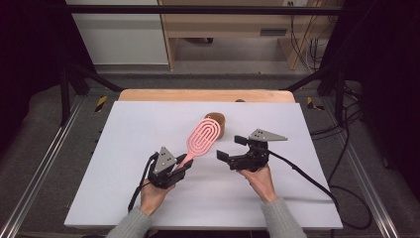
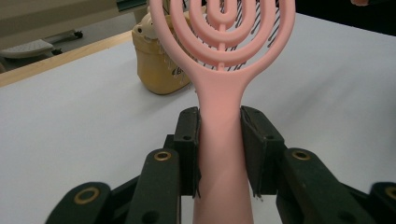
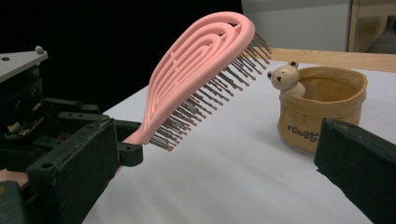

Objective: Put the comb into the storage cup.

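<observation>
A pink hairbrush [image 1: 202, 137] with an open looped head is held up off the white table. My left gripper [image 1: 184, 166] is shut on its handle [image 2: 222, 140], both pads pressing the sides. In the right gripper view the brush [image 3: 196, 70] slants up with dark bristles facing the pot. A small tan pot [image 1: 218, 120] with a bear figure [image 3: 285, 77] on its rim stands just beyond the brush head. My right gripper [image 1: 232, 148] hovers to the right of the brush, jaws wide apart with nothing between them.
The white table top [image 1: 148, 124] spreads around both hands, with a wooden strip [image 1: 205, 95] along its far edge. Black cables [image 1: 307, 178] trail from the grippers to the right. Metal frame rails [image 1: 44, 158] run along the sides.
</observation>
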Tool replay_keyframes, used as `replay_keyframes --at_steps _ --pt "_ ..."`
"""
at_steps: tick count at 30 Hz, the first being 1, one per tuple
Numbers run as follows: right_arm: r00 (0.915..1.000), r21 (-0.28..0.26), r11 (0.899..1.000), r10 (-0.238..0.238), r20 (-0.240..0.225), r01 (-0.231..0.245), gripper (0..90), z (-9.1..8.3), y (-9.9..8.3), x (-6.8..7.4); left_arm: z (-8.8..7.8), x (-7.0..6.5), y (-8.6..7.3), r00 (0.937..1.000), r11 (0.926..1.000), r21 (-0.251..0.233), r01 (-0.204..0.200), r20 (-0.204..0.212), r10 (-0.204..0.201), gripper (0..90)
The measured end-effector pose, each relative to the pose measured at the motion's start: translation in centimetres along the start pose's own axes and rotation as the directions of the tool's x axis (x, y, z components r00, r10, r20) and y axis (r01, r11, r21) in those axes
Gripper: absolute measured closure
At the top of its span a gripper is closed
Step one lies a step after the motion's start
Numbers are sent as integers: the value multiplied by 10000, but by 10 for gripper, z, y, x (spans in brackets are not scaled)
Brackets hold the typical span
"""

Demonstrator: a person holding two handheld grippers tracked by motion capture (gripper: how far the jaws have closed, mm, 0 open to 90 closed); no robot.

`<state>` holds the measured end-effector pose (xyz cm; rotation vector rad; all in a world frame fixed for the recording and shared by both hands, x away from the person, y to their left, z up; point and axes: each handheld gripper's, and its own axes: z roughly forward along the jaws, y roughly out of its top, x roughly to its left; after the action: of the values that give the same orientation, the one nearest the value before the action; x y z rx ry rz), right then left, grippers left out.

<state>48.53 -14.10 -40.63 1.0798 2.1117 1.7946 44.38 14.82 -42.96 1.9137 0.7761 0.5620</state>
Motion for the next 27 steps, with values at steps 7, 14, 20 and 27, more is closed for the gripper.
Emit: replay_keyframes --at_steps 7,14,20,27 --pt "9998 -113 9998 186 -47 -186 5 1 2 -1 2 -5 2 10000 10000 26 -95 -24 95 684" --pt "9996 -77 9996 289 -54 -289 5 2 2 -2 4 -11 8 9999 9999 -95 -102 -31 102 684" --pt "9992 -160 9991 390 -82 -392 10 1 3 -2 10 -21 12 9997 9996 -148 -245 81 246 685" --pt "9988 -138 9988 478 -47 -479 20 3 2 -3 15 -31 13 9992 9993 -193 -325 225 330 685"
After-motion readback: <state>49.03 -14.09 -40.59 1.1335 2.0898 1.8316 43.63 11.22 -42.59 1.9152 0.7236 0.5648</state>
